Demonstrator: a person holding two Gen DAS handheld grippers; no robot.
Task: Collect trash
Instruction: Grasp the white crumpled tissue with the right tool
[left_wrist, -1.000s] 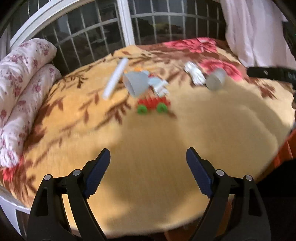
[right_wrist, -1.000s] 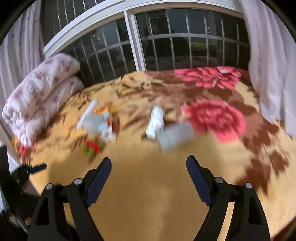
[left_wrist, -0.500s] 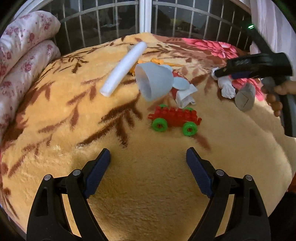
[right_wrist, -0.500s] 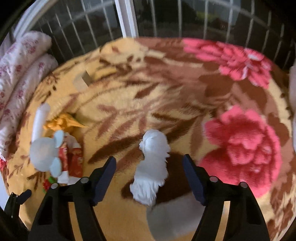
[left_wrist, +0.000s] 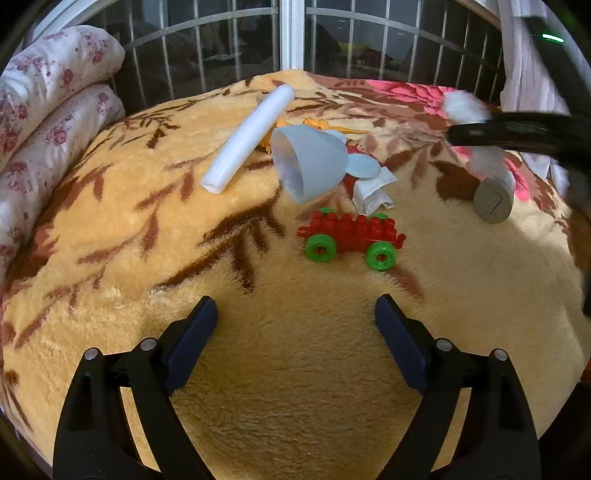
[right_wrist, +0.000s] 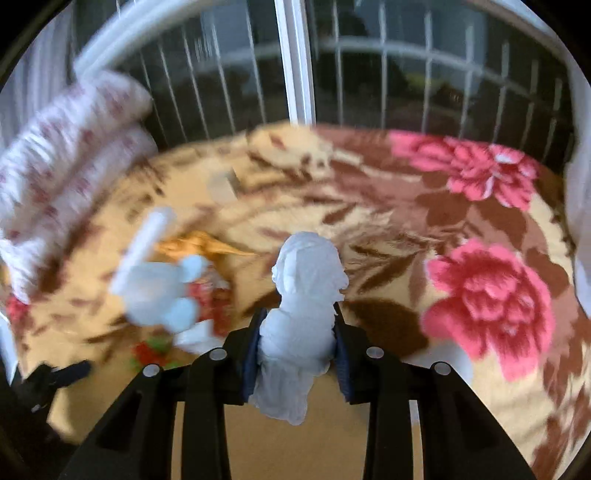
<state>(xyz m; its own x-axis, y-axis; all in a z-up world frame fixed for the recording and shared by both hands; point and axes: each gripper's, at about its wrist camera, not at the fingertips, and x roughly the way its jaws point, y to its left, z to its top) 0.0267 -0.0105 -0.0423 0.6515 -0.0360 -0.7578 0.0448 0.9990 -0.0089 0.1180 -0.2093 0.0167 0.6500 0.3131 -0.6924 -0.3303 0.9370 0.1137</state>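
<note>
Right gripper (right_wrist: 298, 350): jaws closing, dark-blue pads pressed against both sides of crumpled white tissue wad (right_wrist: 303, 295). Wad upright between pads, upper part projecting beyond fingertips, lower end hanging behind them. Seen from left wrist view as blurred white mass (left_wrist: 463, 107) above black arm of right gripper (left_wrist: 517, 133), clear of yellow plush blanket with brown leaf and pink flower print (left_wrist: 295, 369).

Left gripper (left_wrist: 295, 325): jaws wide apart, nothing between pads, poised above bare blanket.

On blanket, ahead of left gripper: red toy block car with green wheels (left_wrist: 351, 236); behind it, tipped pale-blue plastic cup (left_wrist: 314, 162), folded white paper scrap (left_wrist: 373, 190), white rolled paper tube (left_wrist: 249, 136). Grey cardboard cylinder (left_wrist: 494, 201) lying to right. Rolled floral quilt (left_wrist: 44, 110) at left edge.
</note>
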